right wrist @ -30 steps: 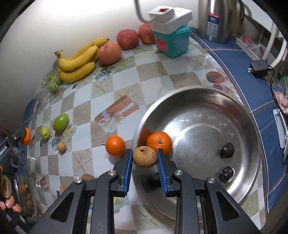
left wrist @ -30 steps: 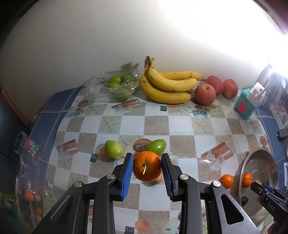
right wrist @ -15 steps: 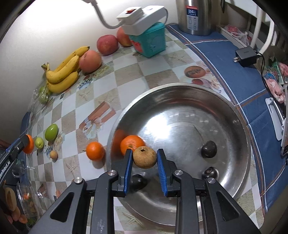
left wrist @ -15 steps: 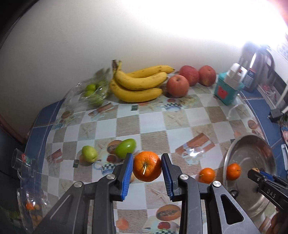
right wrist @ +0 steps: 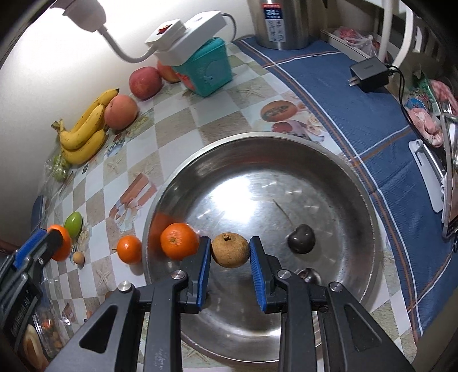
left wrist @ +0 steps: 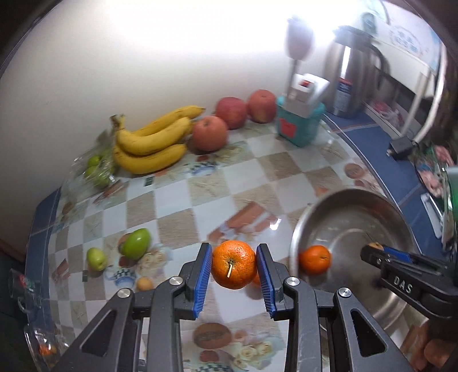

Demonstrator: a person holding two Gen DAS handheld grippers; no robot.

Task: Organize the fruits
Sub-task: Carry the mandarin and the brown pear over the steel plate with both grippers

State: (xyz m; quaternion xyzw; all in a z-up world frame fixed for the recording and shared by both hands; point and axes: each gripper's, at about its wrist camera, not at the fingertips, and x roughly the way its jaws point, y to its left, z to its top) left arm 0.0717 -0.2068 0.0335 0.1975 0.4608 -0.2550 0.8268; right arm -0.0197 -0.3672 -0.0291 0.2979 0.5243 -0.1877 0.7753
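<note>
Plain pale wall [left wrist: 120, 57] behind, washed out by strong glare from a lamp [right wrist: 86, 14] at top. Table [left wrist: 217, 183] draped in checkered cloth with blue border. Steel flask [left wrist: 352, 83] in far corner; beyond it possibly a white rail [left wrist: 429, 94], too blurred to tell.

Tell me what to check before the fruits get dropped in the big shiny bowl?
1. Left gripper pinches the orange: ok.
2. Right gripper pinches the brown fruit: ok.
3. Brown fruit is over the bowl: ok.
4. Orange is over the bowl: not ok, it is beside the rim, over the table.
5. Free room in the bowl: ok, only a small orange and dark fruits inside.
</note>
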